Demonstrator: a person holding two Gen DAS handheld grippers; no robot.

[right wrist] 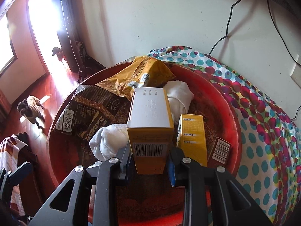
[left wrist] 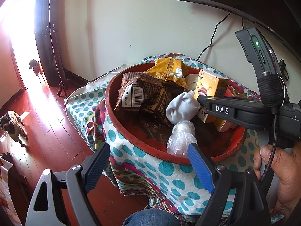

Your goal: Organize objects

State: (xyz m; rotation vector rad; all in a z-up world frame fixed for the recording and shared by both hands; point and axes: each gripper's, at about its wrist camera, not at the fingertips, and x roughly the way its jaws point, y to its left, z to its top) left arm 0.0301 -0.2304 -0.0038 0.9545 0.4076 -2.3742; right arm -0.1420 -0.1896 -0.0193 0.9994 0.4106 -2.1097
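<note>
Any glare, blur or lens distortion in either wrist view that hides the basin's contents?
Left wrist view: the doorway is blown out and flares over the floor, yet the red basin stays evenly lit and sharp. Right wrist view: similar glare at the doorway; fisheye bends the wall edges; the yellow box and its barcode read clearly.

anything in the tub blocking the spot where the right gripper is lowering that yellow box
Partly. The right gripper is shut on the yellow box above the red tub. Under and around it lie a rolled white sock on its left and a second yellow box on its right; bare tub floor shows nearer the camera.
</note>
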